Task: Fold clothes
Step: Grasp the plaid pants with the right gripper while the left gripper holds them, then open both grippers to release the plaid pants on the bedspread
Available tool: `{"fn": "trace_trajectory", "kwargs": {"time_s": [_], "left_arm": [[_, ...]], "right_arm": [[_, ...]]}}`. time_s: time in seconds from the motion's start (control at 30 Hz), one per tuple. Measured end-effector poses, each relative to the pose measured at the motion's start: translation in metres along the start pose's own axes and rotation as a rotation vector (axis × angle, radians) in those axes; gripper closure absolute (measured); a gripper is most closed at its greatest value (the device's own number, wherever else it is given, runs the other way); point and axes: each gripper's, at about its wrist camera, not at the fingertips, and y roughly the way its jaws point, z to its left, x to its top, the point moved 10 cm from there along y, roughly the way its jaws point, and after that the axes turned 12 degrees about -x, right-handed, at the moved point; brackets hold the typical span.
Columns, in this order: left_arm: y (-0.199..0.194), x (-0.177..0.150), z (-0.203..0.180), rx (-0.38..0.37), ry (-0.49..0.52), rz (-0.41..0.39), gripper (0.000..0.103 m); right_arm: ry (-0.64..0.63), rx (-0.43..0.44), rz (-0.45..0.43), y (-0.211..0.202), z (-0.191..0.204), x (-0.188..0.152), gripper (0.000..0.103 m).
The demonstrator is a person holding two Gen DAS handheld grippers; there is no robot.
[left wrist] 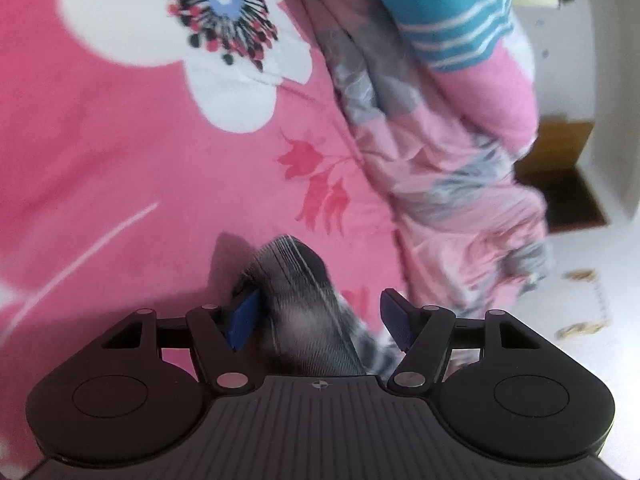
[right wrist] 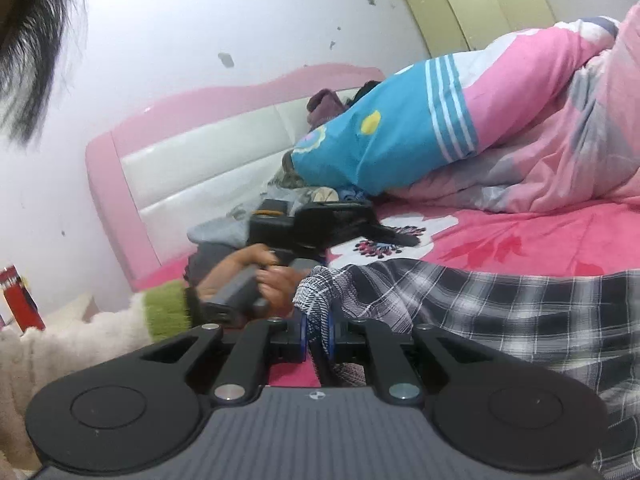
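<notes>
No writing legible — right gripper [right wrist: 318,334] clamps the plaid garment [right wrist: 500,312]; left gripper [left wrist: 320,316] spread, cloth seemingly loose between.

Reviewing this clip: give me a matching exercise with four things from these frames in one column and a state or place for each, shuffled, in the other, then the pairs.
Things:
1. left hand-held gripper
2. right hand-held gripper
3. plaid garment
4. quilt

States or places:
A. bunched up along the far side of the bed
B. jaws apart, cloth between them
C. spread on the pink sheet
D. clamped on a fold of plaid cloth

Pairs: 1-B, 2-D, 3-C, 4-A
</notes>
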Motion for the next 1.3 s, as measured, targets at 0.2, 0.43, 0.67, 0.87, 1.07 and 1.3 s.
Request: {"fn": "trace_trajectory", "kwargs": {"time_s": [0.2,0.43,0.67,0.87,1.07,1.3], "left_arm": [[0.014,0.001,-0.011,0.049,0.097,0.047,0.075],[0.012,0.001,-0.057,0.125,0.534,0.082,0.092],[0.011,0.021,-0.009,0.296,0.62,0.101,0.078],[-0.02,0.053,0.006,0.202,0.361,-0.085,0.058],[-0.069,0.058,-0.02,0.26,0.375,-0.207,0.058],[-0.12,-0.022,-0.078,0.468,0.78,-0.173,0.058]], "right_arm": [[0.029,0.011,-0.027,-0.014,-0.005,0.008,0.093],[-0.161,0.057,0.063,0.007,0.036,-0.014,0.093],[-0.4,-0.027,0.273,0.091,0.07,-0.094,0.09],[-0.493,-0.015,0.156,0.08,0.1,-0.097,0.065],[-0.244,0.035,0.105,0.039,0.078,-0.063,0.062],[-0.01,-0.279,0.021,-0.068,-0.079,-0.026,0.063]]}}
